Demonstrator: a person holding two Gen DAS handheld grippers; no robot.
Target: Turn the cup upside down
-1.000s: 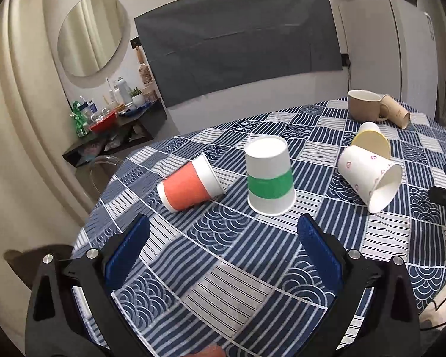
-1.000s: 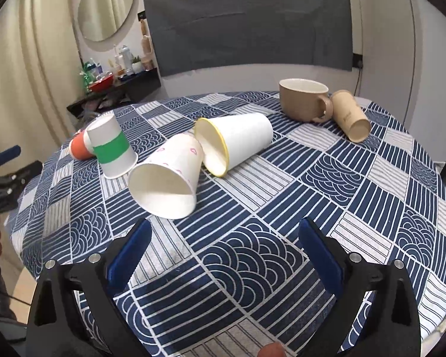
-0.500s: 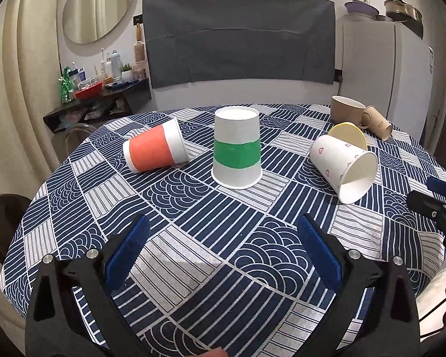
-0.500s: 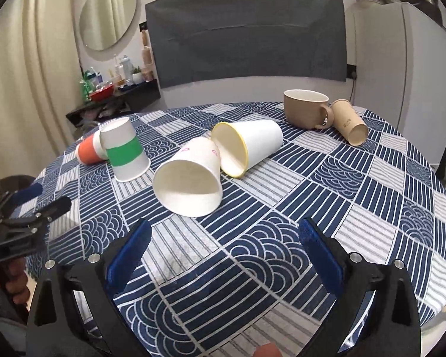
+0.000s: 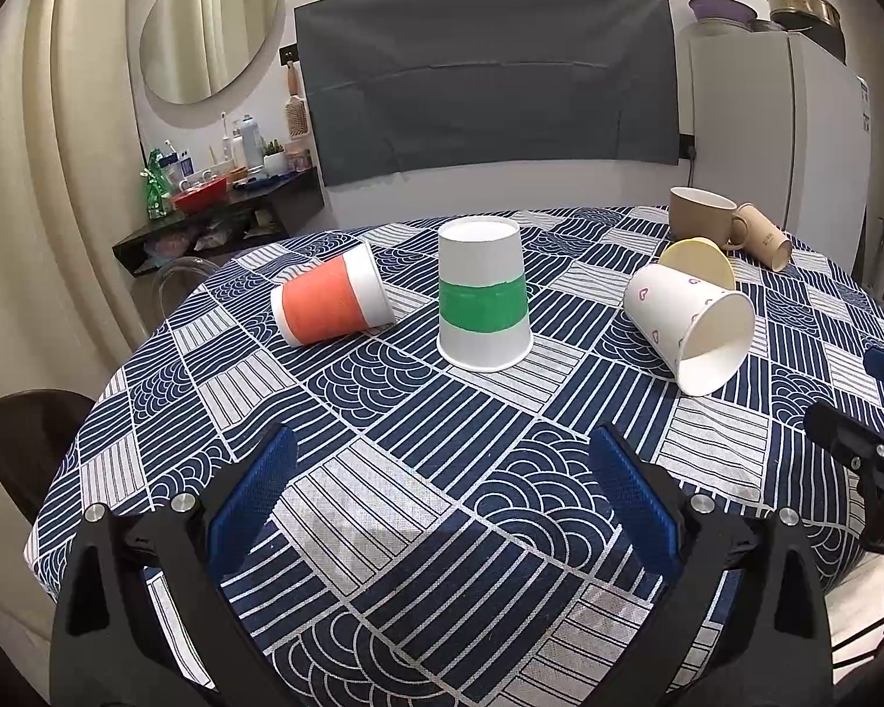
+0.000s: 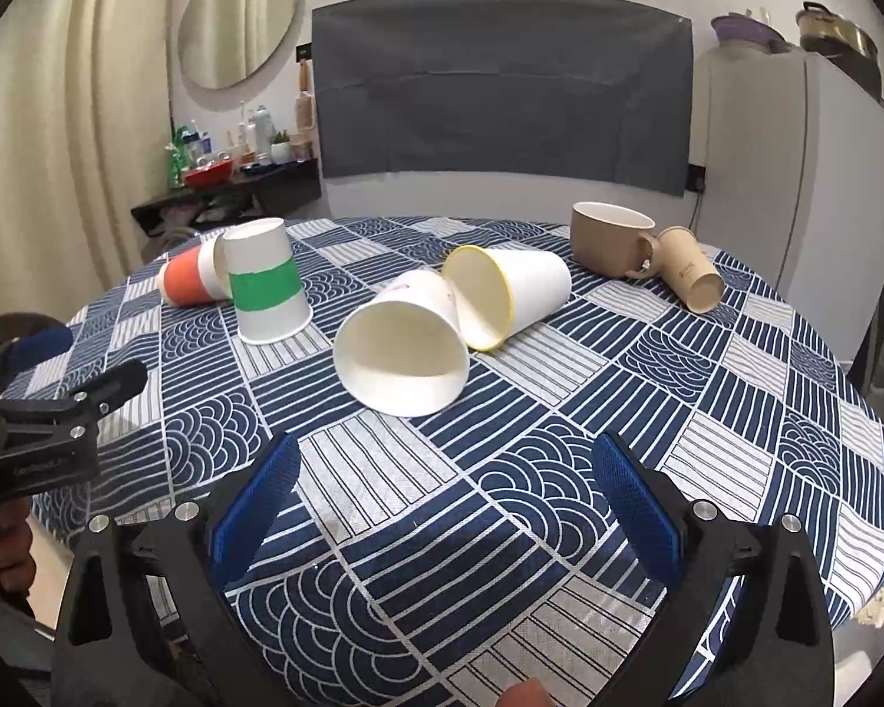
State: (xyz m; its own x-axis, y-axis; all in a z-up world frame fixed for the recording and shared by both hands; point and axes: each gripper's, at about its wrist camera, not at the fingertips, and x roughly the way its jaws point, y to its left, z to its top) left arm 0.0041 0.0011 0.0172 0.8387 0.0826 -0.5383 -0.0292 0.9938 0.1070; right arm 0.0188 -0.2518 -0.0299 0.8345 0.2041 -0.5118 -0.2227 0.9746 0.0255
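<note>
A white cup with a green band (image 5: 482, 300) stands upside down mid-table; it also shows in the right wrist view (image 6: 265, 283). An orange cup (image 5: 329, 303) lies on its side left of it. A white heart-print cup (image 5: 690, 330) lies on its side, mouth toward me, also in the right wrist view (image 6: 403, 342). A yellow-rimmed cup (image 6: 504, 294) lies behind it. My left gripper (image 5: 442, 495) is open and empty above the near table. My right gripper (image 6: 445, 501) is open and empty, short of the heart-print cup.
A brown mug (image 6: 610, 238) stands upright and a tan paper cup (image 6: 689, 277) lies at the far right. The round table has a blue patterned cloth (image 6: 560, 442). A shelf with bottles (image 5: 218, 200) and a fridge (image 5: 784, 141) stand behind.
Both grippers have drawn back and levelled, so the cups sit farther away in view. No cup has moved. Both grippers stay open.
</note>
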